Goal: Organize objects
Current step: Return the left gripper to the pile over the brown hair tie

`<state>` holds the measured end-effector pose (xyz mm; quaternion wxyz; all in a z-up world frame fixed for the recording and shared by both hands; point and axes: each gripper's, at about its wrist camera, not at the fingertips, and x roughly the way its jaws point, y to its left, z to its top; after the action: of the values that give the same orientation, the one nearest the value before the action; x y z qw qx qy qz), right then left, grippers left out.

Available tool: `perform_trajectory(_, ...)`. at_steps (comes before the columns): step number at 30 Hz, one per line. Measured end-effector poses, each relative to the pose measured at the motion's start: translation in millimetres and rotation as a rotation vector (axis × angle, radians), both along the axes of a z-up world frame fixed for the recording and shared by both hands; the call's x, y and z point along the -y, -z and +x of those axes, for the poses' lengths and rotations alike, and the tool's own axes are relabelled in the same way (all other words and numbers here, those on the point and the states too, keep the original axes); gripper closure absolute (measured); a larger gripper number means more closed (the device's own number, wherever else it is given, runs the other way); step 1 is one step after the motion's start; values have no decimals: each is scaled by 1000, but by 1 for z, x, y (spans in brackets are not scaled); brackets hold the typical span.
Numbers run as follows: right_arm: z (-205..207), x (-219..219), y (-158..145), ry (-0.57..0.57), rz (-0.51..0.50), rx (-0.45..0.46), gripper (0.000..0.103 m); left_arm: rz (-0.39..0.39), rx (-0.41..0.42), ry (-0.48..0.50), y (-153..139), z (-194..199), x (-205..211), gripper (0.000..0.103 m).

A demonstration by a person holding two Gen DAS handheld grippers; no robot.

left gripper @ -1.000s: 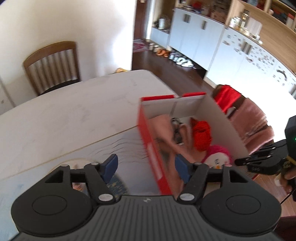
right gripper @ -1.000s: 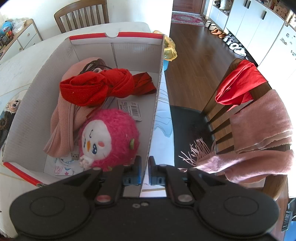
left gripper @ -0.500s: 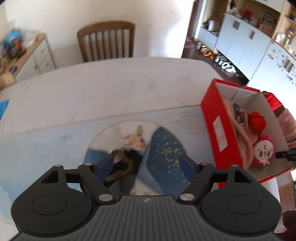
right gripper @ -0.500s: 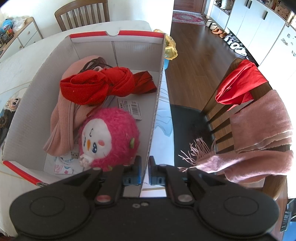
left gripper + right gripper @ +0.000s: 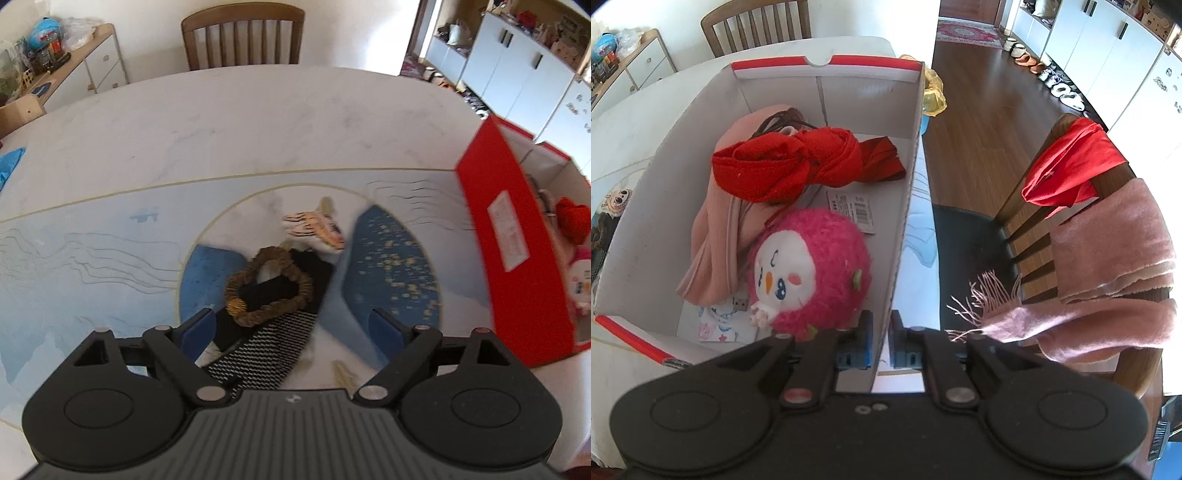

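Two tongs in play, each doing a separate job. Left tongs [image 5: 291,328]: jaws opening, spread wide, nothing pressed between the blue pads [image 5: 195,330]. Directly ahead of them and partly between the fingers lies a small pile on the surface [image 5: 258,118]: a black garment with a checked hem [image 5: 258,354], a brown braided ring [image 5: 269,286] resting on top of it, and a striped, tiger-patterned item [image 5: 316,229] just past the ring. The pile sits on a blue-and-white printed mat [image 5: 92,258]. View is motion-blurred, so finer detail is unclear.

Right tongs [image 5: 881,341]: clenched on the near right wall of the red and white box [image 5: 905,206], one pad inside, one outside, steadying it. Ahead of these tongs, inside the box: pink plush toy [image 5: 809,269] closest, red knotted cloth [image 5: 790,166] beyond it, a pink scarf [image 5: 709,236] along the left, small cards at the near corner. To the right of the tongs, off the surface, a chair [image 5: 1034,206] draped with pink and red textiles.

Step in hand, as I read it: left tongs lining up on the next loose item while the right holds the box in place. From the left tongs the box stands well off to the right.

Next move likely calls for lowering onto the ring or the garment fold beneath it, closing on enough material to lift cleanly, then carrying it right and over the box wall. Risk: ring may slide off the cloth if only cloth is caught.
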<state>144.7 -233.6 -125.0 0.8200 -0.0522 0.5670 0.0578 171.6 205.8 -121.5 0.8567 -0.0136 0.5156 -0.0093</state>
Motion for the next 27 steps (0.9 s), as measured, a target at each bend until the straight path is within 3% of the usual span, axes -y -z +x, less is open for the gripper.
perform_trajectory(7, 1, -2, 1, -4, -10, -2, 95, 78, -19, -61, 26, 24, -23, 13)
perform_trajectory(23, -1, -3, 3, -6, -17, -12, 95, 128, -67, -108, 53, 53, -41, 13)
perform_trajectory(25, -1, -2, 4, -4, -15, -14, 95, 117, -67, -119, 54, 55, -42, 14)
perform_trajectory(27, -1, -2, 5, -4, -16, -15, 96, 118, -61, -115, 55, 55, -41, 21)
